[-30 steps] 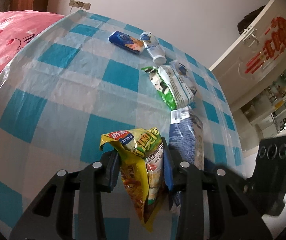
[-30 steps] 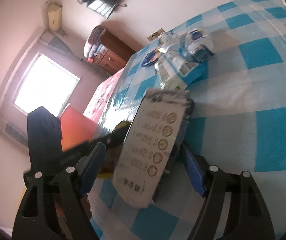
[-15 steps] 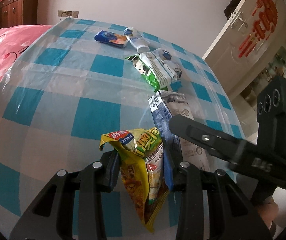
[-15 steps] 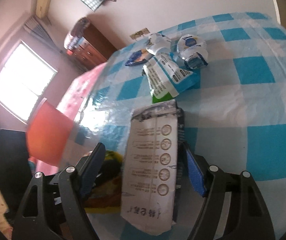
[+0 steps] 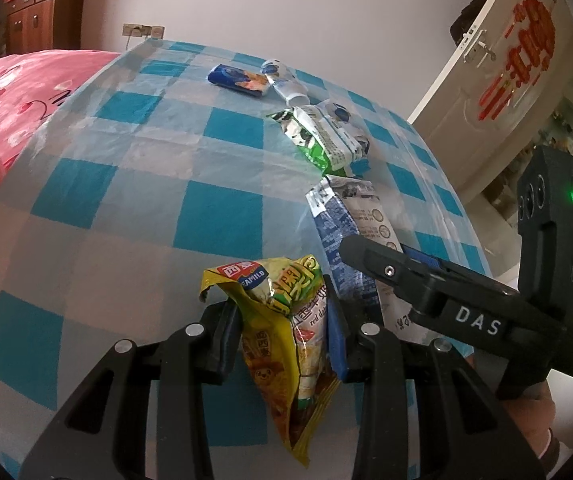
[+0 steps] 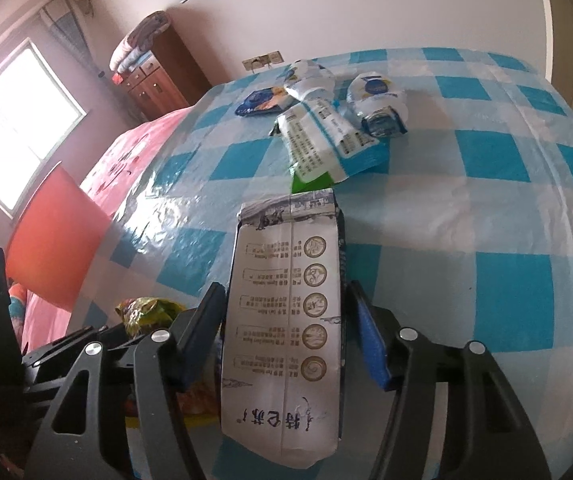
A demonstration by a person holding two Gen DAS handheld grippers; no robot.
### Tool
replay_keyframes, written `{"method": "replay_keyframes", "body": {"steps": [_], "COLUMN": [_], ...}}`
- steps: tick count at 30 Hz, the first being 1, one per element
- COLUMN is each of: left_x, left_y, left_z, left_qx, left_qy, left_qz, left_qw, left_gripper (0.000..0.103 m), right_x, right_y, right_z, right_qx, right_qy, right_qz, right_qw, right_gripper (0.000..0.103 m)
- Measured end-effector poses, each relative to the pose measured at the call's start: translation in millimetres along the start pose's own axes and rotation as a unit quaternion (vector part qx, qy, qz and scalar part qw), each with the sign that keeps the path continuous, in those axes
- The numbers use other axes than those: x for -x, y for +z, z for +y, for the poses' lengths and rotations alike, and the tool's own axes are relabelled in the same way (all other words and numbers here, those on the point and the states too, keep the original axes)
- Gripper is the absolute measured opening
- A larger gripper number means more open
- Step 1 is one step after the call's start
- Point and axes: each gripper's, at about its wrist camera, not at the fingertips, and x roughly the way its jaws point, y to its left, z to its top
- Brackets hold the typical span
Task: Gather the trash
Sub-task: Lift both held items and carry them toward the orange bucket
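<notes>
Left gripper (image 5: 284,344): jaws clamped on yellow wrapper (image 5: 286,332).
Right gripper (image 6: 286,340): jaws closing round carton (image 6: 286,320), now lifted toward the wrapper.
Remaining: four pieces beyond the carton.

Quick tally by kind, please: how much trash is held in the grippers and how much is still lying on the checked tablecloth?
Held in a gripper: 2, the yellow snack bag and the milk carton.
Wrappers and packs on the cloth: 2, the blue snack pack and the green-white bag.
White-blue bottles or cups on the cloth: 2.
Total: 6
</notes>
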Motion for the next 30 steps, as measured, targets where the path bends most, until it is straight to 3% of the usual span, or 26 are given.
{"method": "replay_keyframes", "body": {"steps": [7, 10, 18, 27, 30], "left_x": [12, 17, 27, 30, 31], "left_y": [-4, -5, -9, -11, -11], "left_z": [11, 13, 20, 26, 27], "left_qx": [0.009, 0.008, 0.008, 0.012, 0.012], "left_qy": [0.003, 0.005, 0.010, 0.009, 0.009], "left_qz": [-0.010, -0.015, -0.025, -0.028, -0.029], "left_qw": [0.9999, 0.9998, 0.9996, 0.9995, 0.9995], "left_gripper": [0.037, 0.037, 0.037, 0.037, 0.037], "right_x": [0, 0, -5, -5, -3], "right_y": [-6, -9, -14, -18, -18], "right_z": [11, 15, 27, 28, 25], "right_qx": [0.030, 0.039, 0.074, 0.091, 0.086], "right_qy": [-0.016, -0.014, -0.053, -0.084, -0.081], "right_qz": [0.003, 0.005, -0.002, -0.013, -0.016], "right_qw": [0.999, 0.999, 0.996, 0.992, 0.993], "right_gripper": [0.071, 0.077, 0.077, 0.061, 0.061]}}
